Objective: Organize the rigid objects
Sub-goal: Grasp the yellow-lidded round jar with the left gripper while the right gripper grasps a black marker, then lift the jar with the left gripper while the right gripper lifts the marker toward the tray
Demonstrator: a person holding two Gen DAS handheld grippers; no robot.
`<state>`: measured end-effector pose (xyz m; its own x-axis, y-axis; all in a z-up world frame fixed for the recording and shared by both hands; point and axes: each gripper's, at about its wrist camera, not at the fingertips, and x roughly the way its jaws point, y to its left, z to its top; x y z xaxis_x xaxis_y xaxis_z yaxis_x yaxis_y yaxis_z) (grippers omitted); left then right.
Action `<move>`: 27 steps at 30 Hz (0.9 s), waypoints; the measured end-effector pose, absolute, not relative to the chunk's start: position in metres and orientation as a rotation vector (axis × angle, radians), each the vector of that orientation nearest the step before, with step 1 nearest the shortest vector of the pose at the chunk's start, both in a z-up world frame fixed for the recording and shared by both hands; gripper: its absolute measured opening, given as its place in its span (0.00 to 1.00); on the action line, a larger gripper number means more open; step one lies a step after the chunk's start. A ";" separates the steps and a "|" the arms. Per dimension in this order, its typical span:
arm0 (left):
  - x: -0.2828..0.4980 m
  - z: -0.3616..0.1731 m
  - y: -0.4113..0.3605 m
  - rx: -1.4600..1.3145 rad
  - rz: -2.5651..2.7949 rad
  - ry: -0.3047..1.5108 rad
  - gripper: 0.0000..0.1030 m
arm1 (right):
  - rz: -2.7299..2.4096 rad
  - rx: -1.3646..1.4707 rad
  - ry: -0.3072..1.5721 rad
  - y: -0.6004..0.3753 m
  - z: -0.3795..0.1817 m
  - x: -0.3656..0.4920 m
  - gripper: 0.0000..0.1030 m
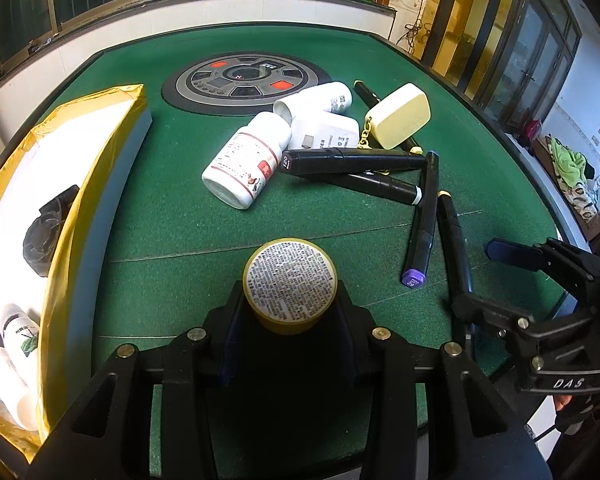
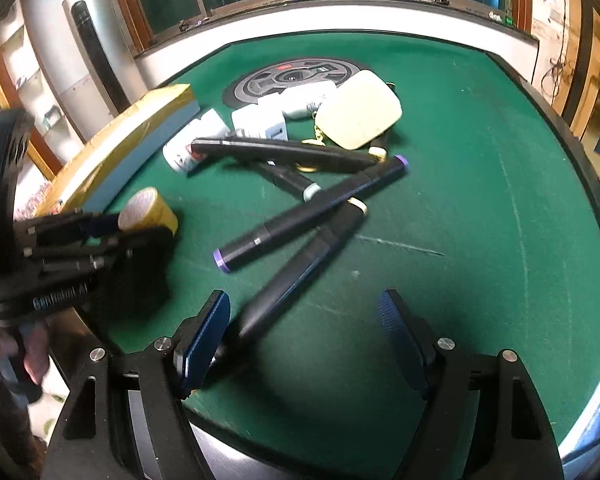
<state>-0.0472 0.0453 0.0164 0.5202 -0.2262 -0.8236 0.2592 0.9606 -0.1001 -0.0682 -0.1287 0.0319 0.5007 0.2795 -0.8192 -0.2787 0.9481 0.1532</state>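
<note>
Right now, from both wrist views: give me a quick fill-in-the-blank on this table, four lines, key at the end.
1. The left hand-held gripper is shut on a small ____ jar.
2. The table has a ____ felt top.
3. The right hand-held gripper is open, with a black ____ lying between its fingers.
4. The nearest loose marker has a ____ cap end.

Missing words: yellow; green; marker; purple

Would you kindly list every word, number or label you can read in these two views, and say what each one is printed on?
"DAS": white letters on the body of the right tool.
"120", uncertain: end cap of the black marker lying across the pile.
Round label on the yellow jar held in the left tool: dense print, too small to read.
White bottle with red trim: label unreadable.
Purple-capped marker: cap print too small.
</note>
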 end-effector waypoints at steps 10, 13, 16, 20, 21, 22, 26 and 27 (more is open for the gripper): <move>-0.048 0.016 0.045 0.046 -0.288 0.982 0.37 | 0.124 -0.100 0.989 -0.159 0.037 -0.062 0.37; -0.049 0.017 0.044 0.052 -0.285 0.980 0.37 | 0.128 -0.075 0.993 -0.166 0.038 -0.060 0.37; -0.048 0.017 0.043 0.050 -0.281 0.978 0.37 | 0.124 -0.066 0.993 -0.166 0.039 -0.057 0.37; -0.048 0.017 0.042 0.051 -0.274 0.970 0.37 | 0.124 -0.057 0.987 -0.166 0.035 -0.048 0.37; -0.048 0.017 0.042 0.050 -0.273 0.968 0.37 | 0.121 -0.056 0.986 -0.166 0.035 -0.045 0.37; -0.047 0.017 0.042 0.048 -0.271 0.966 0.37 | 0.121 -0.056 0.985 -0.165 0.034 -0.044 0.36; -0.046 0.016 0.043 0.040 -0.262 0.955 0.37 | 0.151 -0.065 0.974 -0.162 0.034 -0.044 0.12; -0.046 0.016 0.043 0.038 -0.263 0.954 0.37 | 0.153 -0.069 0.973 -0.161 0.035 -0.045 0.13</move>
<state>-0.0456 0.0430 0.0162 0.5489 -0.2050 -0.8104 0.2387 0.9675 -0.0831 -0.0449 -0.1608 0.0351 0.5530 0.0987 -0.8273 -0.1605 0.9870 0.0105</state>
